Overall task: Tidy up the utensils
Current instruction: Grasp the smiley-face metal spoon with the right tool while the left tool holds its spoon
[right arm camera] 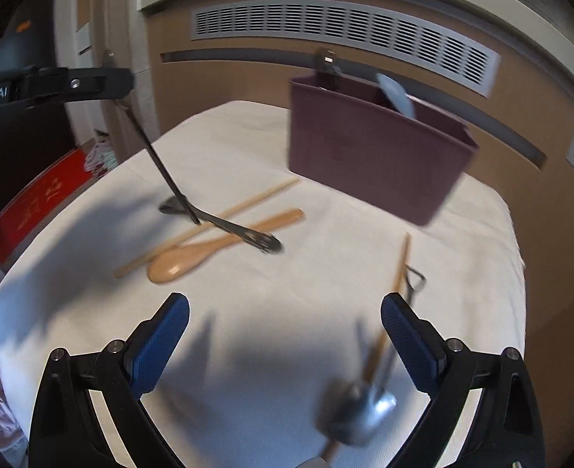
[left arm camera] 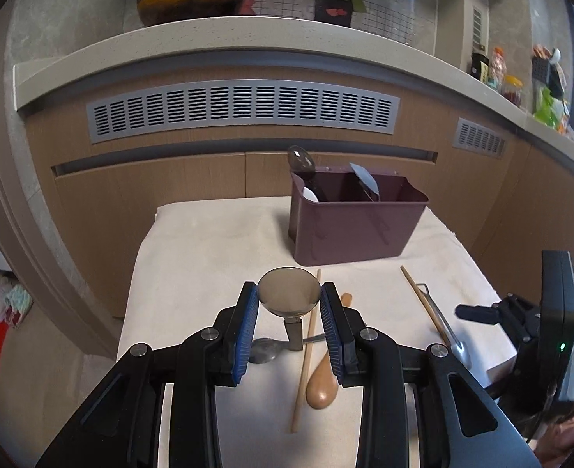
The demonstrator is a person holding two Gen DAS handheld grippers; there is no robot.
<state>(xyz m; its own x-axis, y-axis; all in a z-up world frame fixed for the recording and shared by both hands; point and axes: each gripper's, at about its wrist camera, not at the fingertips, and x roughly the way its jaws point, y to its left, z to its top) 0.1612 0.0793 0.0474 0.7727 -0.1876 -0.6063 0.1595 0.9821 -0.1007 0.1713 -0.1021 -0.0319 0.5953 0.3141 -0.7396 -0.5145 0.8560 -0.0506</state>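
Steel ladle (left arm camera: pixel 289 291) clenched between left fingers (left arm camera: pixel 248 323); right fingers (right arm camera: pixel 162 347) spread wide, nothing between.

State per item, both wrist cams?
Left gripper: shut on the metal ladle.
Metal ladle: lifted, handle hanging down.
Right gripper: jaws open, empty.
Maroon plastic utensil bin: upright, utensils inside.
Wooden spoon: lying flat on the white cloth.
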